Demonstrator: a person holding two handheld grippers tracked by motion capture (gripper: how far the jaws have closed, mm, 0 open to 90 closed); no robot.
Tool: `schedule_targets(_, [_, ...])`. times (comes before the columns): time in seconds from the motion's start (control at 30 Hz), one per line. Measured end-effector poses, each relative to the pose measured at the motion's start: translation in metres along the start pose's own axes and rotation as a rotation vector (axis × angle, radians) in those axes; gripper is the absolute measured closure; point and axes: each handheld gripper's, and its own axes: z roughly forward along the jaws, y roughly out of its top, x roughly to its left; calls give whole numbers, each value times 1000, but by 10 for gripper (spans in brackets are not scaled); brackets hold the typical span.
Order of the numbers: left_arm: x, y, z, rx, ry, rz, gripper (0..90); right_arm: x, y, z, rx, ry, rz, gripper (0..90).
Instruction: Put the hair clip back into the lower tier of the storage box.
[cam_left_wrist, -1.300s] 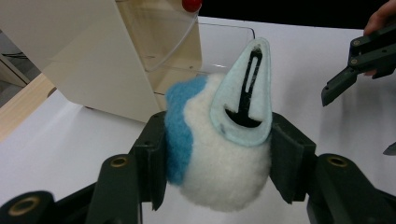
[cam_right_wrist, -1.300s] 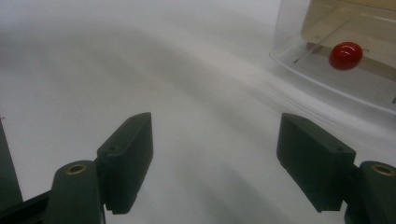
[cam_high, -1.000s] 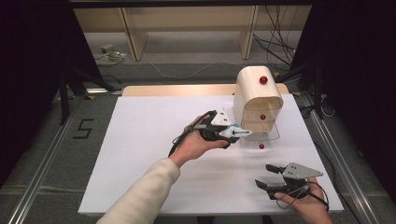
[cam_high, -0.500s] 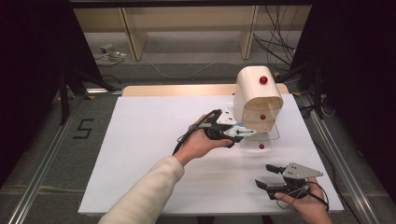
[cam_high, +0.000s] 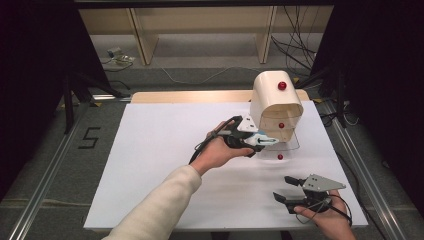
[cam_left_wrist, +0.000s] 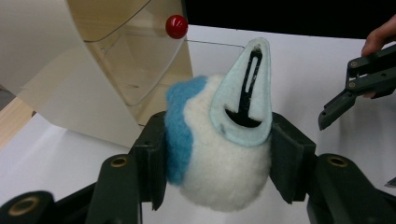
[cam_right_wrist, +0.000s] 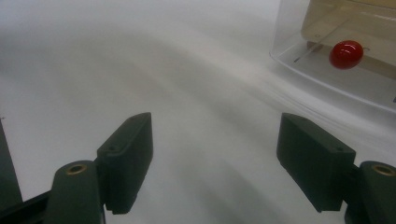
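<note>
My left gripper (cam_high: 256, 142) is shut on a soft white and blue plush toy (cam_left_wrist: 219, 154) with a pale blue felt piece (cam_left_wrist: 243, 93), and holds it above the table. It points right, at the cream drawer unit (cam_high: 276, 102). The unit's lowest clear drawer (cam_high: 292, 145) is pulled out, its red knob (cam_high: 280, 156) toward me. In the left gripper view the toy hangs just in front of this drawer (cam_left_wrist: 135, 60). My right gripper (cam_high: 283, 188) rests open near the table's front right, with nothing between its fingers.
The white table top (cam_high: 160, 150) has free room on the left and in the middle. The drawer unit carries two more red knobs, one on top (cam_high: 282, 85) and one on a shut drawer (cam_high: 281, 125). Cables and shelf legs lie beyond the far edge.
My left gripper has edged slightly to the right with the plush toy, closer to the open drawer. The right gripper has stayed where it was.
</note>
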Motion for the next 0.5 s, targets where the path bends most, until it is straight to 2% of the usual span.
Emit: schedule_targets(0.5, [-1, 4, 6, -2, -5, -9, 471, 0, 0, 0, 0, -2, -2, 278])
